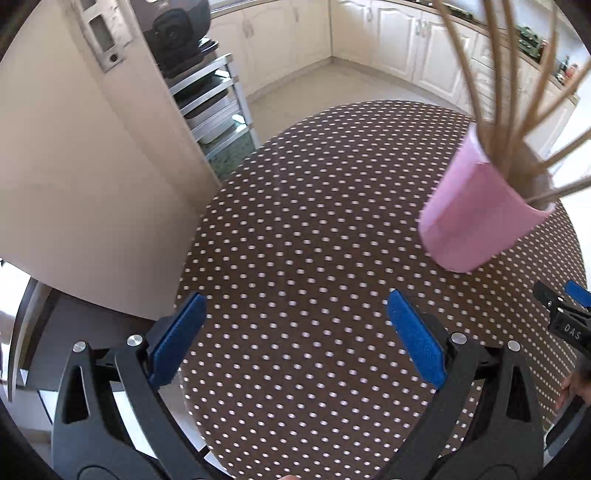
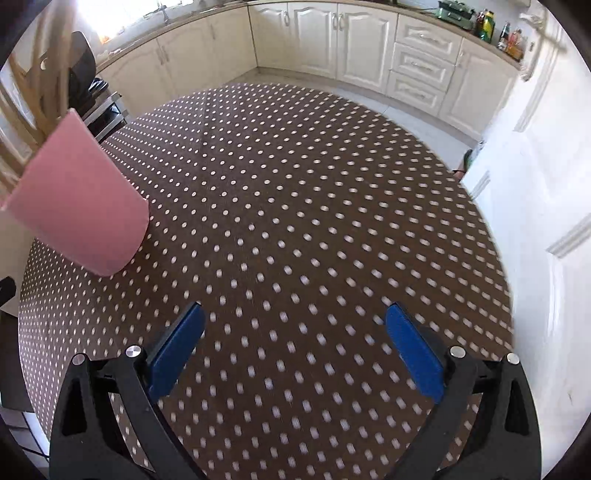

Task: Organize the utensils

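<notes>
A pink cup (image 1: 476, 210) stands on the round table with the brown polka-dot cloth (image 1: 314, 221). Several wooden utensils (image 1: 517, 92) stick up out of it. In the left wrist view the cup is to the upper right of my left gripper (image 1: 295, 325), which is open and empty above the cloth. In the right wrist view the cup (image 2: 81, 206) is to the upper left, its wooden utensils (image 2: 40, 92) rising from it. My right gripper (image 2: 295, 339) is open and empty over the cloth (image 2: 314, 206). The right gripper also shows at the right edge of the left wrist view (image 1: 569, 314).
A beige wall corner (image 1: 92, 184) and a metal rack with pans (image 1: 210, 96) stand left of the table. Cream kitchen cabinets (image 2: 362, 44) line the back. A white panelled door (image 2: 546, 221) is at the right. Bottles (image 2: 495, 26) sit on the counter.
</notes>
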`<state>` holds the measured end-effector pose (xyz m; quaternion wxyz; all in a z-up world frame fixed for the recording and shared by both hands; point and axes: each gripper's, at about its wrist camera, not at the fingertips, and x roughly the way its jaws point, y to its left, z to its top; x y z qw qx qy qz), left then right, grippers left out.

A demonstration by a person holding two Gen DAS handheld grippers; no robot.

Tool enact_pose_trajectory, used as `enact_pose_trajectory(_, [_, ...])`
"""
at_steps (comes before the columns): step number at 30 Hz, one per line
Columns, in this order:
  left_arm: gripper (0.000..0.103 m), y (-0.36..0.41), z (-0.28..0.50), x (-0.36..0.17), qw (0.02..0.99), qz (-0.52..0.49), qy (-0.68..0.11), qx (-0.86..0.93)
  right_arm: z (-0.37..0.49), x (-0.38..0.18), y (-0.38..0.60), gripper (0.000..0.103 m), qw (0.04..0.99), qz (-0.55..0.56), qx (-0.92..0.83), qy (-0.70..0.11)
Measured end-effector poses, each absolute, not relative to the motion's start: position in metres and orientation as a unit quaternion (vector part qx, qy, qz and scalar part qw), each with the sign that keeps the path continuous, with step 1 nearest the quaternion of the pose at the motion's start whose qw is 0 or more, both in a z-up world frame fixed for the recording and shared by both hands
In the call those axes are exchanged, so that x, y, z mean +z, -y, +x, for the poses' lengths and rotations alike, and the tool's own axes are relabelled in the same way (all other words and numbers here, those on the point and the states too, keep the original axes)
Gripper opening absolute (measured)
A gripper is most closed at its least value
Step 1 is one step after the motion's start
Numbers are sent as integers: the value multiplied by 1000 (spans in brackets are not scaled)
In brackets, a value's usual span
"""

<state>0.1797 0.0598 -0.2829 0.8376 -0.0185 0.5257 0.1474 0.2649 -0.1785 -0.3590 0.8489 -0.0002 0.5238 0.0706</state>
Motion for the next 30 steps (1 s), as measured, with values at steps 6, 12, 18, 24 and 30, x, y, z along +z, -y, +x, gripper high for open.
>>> enact_pose_trajectory(6, [97, -69, 182, -289, 834, -28, -528, 159, 287, -362, 163, 96, 872, -42, 80, -480])
enact_pose_trajectory(12, [97, -71, 187, -290, 835, -32, -526, 160, 294, -368, 154, 96, 888, -43, 88, -449])
enact_pose_trajectory(18, [97, -71, 186, -283, 837, -35, -523, 159, 292, -368, 154, 97, 888, -44, 88, -448])
enact_pose_trajectory(24, [97, -69, 185, -279, 836, -38, -524, 157, 293, -368, 155, 97, 888, -44, 88, -448])
enact_pose_trajectory(30, [97, -66, 180, -272, 840, -34, -519, 152, 293, -368, 154, 97, 888, -44, 88, -448])
